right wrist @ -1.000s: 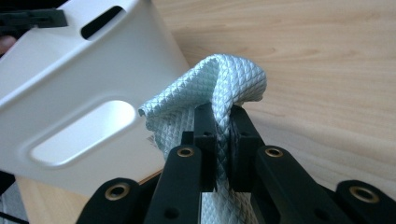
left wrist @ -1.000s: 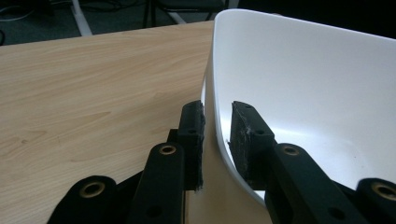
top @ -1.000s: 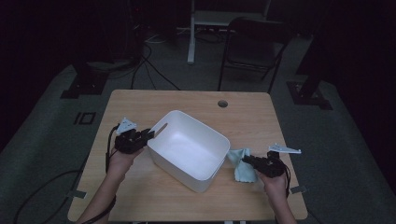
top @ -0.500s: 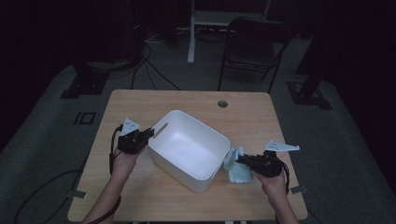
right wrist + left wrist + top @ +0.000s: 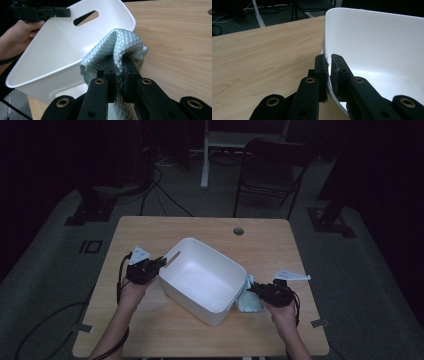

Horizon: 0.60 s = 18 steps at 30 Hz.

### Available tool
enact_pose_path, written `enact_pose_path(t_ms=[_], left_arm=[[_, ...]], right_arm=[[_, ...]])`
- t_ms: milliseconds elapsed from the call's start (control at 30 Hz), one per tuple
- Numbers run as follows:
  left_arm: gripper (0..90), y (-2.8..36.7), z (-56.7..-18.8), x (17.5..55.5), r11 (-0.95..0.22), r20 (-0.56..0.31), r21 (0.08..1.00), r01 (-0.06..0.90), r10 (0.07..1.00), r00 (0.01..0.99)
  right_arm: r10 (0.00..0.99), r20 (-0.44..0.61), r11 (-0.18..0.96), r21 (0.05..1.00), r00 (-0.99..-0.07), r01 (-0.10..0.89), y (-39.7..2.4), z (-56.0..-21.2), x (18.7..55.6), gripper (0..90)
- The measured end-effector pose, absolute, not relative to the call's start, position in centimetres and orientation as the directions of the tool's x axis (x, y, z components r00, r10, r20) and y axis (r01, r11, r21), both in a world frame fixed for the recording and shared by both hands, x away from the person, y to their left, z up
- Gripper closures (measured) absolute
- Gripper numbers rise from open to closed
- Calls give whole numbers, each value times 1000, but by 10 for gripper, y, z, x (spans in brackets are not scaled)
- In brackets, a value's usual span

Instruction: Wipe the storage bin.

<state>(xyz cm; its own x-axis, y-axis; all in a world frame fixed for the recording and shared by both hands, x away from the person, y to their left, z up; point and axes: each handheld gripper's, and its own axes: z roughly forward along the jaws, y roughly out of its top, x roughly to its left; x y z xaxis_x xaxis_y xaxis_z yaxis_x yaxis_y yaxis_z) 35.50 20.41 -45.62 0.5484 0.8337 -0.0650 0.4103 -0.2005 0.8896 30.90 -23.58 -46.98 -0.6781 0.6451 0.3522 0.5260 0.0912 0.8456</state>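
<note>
Tub sat mid-worktop; my left tongs had just clamped onto its rim. Right tongs pinched the cloth against its outer wall.

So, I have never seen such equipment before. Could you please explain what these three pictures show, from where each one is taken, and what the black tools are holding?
There is no robot here. A person sits at a wooden table and holds a black two-jaw tool in each hand.

The high view comes from a fixed camera above the person, looking forward and down. It shows the left gripper and the right gripper on either side of a white plastic tub.

The other two pictures come from small cameras that ride on the tools and look along their black jaws.

In the left gripper view, the jaws are shut on the tub's thin wall. In the right gripper view, the jaws are shut on a fold of a pale blue-green quilted cloth, close beside the tub.
</note>
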Motion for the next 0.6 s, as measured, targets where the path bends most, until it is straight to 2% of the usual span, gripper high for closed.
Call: enact_pose_path(t_ms=[600], left_arm=[[839,202,-457,349,-199,-63,892,406,835,547]], right_arm=[[679,393,66,808,-620,585,-236,-493,320,846]])
